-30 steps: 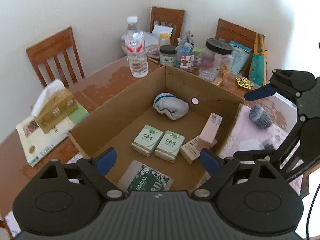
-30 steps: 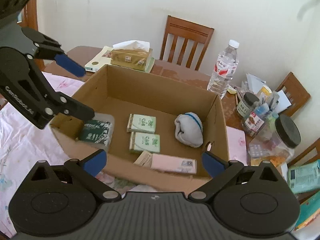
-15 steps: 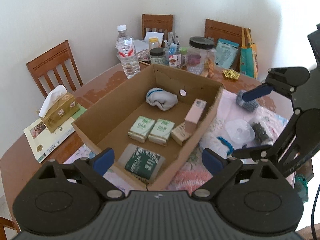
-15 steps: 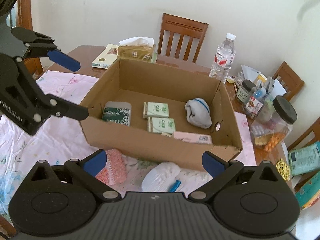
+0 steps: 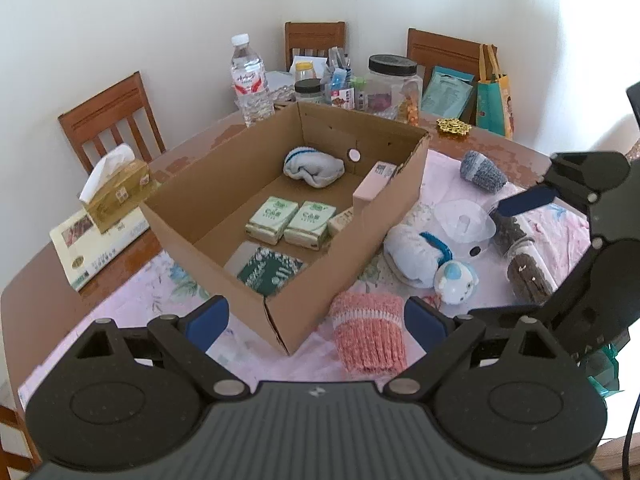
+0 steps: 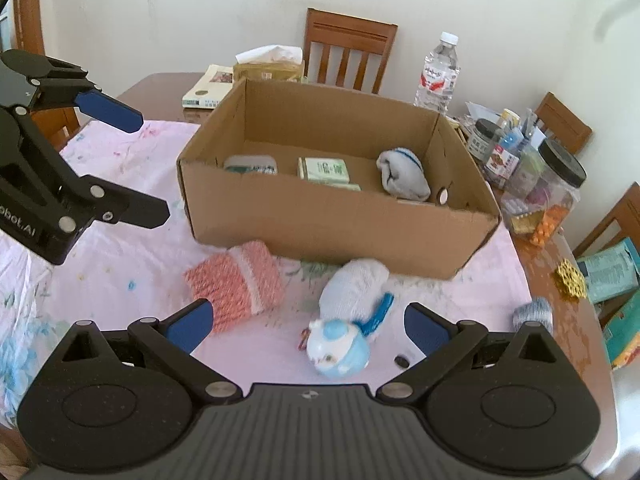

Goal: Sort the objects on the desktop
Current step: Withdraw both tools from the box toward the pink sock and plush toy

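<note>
An open cardboard box stands on the pink cloth. Inside lie a white sock with a blue stripe, two green tissue packs, a pink carton and a dark green pack. In front of the box lie a pink knitted piece, a rolled white sock and a white-and-blue toy. A grey-blue sock lies further off. My left gripper and right gripper hang open and empty, short of the box.
A water bottle, jars and small containers crowd the table's far side. A tissue box sits on a book at the left. A clear plastic dish and a dark-filled jar lie right of the box. Wooden chairs ring the table.
Both grippers have drawn back from over the box toward the near edge of the table. The socks, toy and pink knitted piece in front of the box have come into view.
</note>
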